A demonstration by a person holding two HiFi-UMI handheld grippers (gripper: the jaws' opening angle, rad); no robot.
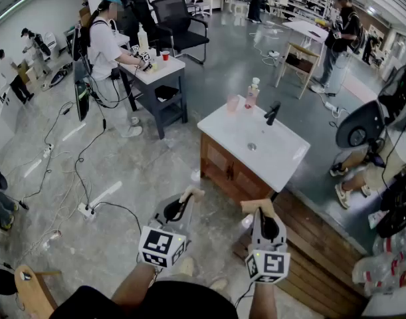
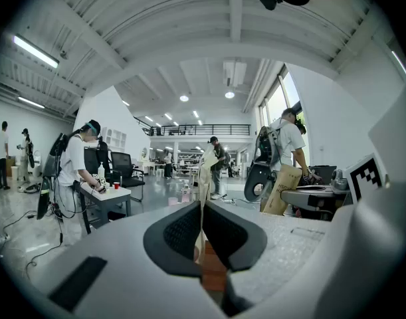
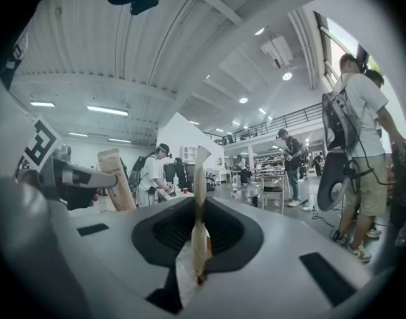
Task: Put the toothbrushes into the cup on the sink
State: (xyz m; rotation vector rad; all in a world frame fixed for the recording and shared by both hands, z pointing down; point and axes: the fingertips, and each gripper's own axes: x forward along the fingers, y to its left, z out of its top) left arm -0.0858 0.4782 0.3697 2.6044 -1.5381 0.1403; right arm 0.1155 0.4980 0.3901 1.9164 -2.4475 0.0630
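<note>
In the head view I see the cup on the sink well ahead of both grippers, in the left gripper view my left gripper is clamped on the left toothbrush, and in the right gripper view my right gripper pinches the right toothbrush.

Bare floor lies open up to the sink cabinet; the white countertop is free on its near half; along its far edge stand the cup, a bottle just right of it, and the black tap; a wooden platform flanks the near right; cables trail left.
</note>
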